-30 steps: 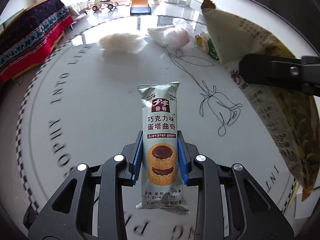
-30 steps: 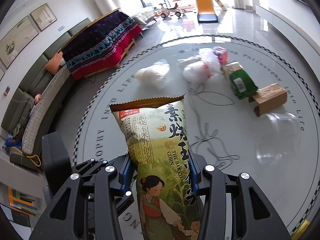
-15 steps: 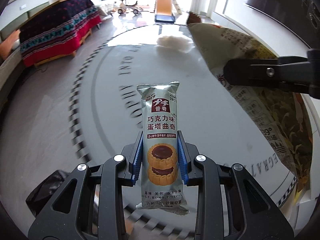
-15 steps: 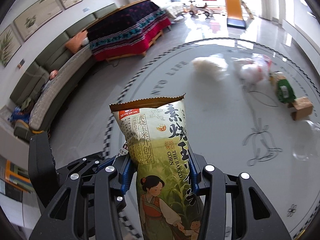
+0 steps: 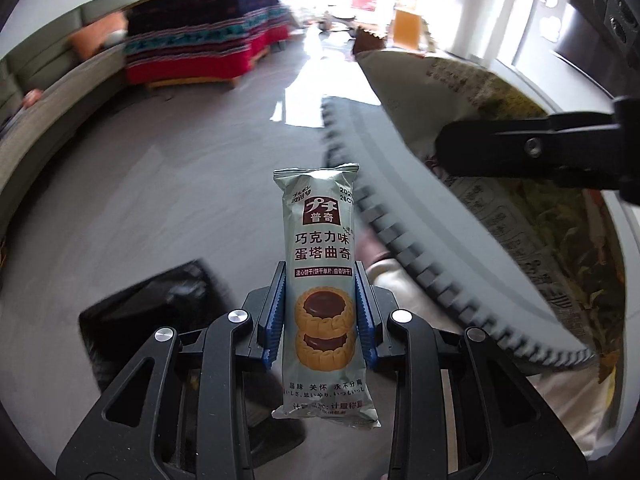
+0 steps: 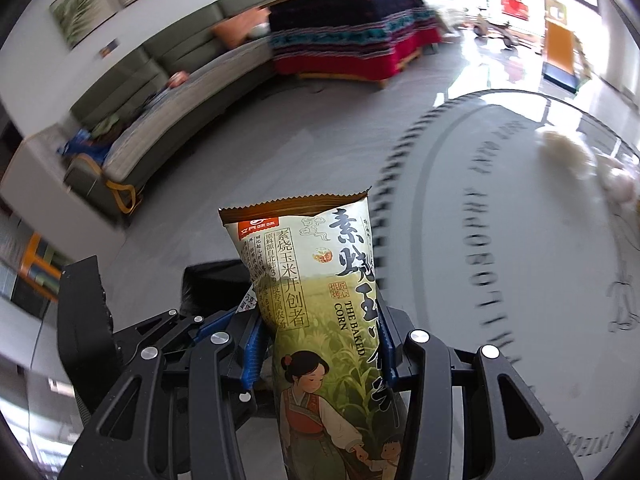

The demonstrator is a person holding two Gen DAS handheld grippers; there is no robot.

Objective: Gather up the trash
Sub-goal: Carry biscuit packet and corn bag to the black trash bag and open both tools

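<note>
My left gripper (image 5: 320, 312) is shut on a silver cookie wrapper (image 5: 320, 280) with chocolate tart pictures, held upright. My right gripper (image 6: 318, 340) is shut on a green baked corn snack bag (image 6: 320, 300), also upright; that bag (image 5: 500, 140) and the right gripper's finger show at the right of the left wrist view. A black bin bag (image 5: 152, 312) lies on the grey floor below and left of my left gripper; it also shows behind the snack bag in the right wrist view (image 6: 212, 280). Both grippers hang past the edge of the round white table (image 6: 520, 280).
More trash lies far across the table: a white crumpled wad (image 6: 564, 148) and a plastic bag (image 6: 620, 184). A grey-green sofa (image 6: 160, 112) runs along the left wall. A bench with a dark patterned red cover (image 5: 208, 44) stands beyond.
Both grippers have swung left off the table with their wrappers. The table has slid to the right of view, and the floor and the black bin bag have come into view below.
</note>
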